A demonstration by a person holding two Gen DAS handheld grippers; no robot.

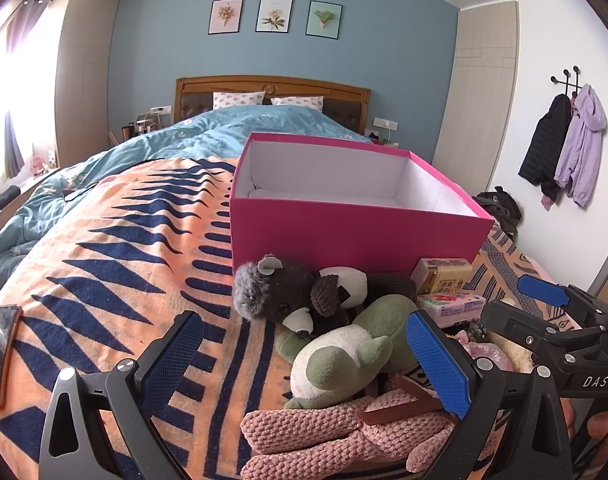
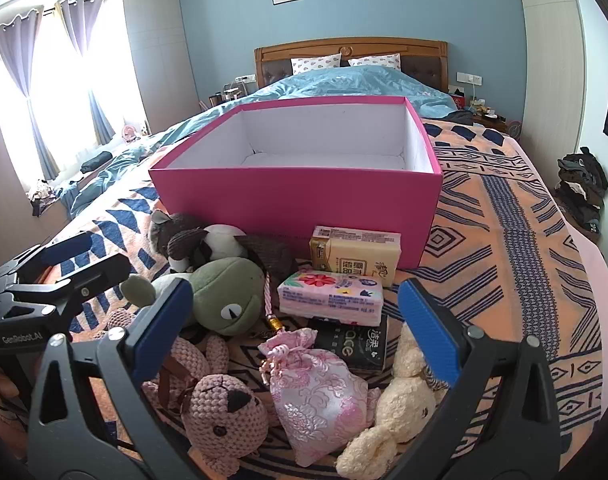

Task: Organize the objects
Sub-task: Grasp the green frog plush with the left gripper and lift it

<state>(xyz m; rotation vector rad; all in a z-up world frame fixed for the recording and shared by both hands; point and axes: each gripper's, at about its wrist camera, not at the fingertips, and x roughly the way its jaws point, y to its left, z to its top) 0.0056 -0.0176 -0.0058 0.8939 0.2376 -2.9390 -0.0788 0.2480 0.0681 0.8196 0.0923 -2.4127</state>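
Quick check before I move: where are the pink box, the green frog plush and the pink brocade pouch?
pink box point(image 2: 296, 204), right wrist view, front outer wall.
green frog plush point(image 2: 228, 292), right wrist view, its head.
pink brocade pouch point(image 2: 316, 396), right wrist view, middle of the bag.

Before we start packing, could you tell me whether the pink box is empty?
Apparently empty: the pink box shows only bare white walls and floor, though its near floor is hidden; the toys lie outside.

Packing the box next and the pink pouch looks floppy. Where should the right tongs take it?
Grip the pouch at its cinched neck below the ruffle, coming from above. The neck is narrow and lies clear, while its body lies between two toys.
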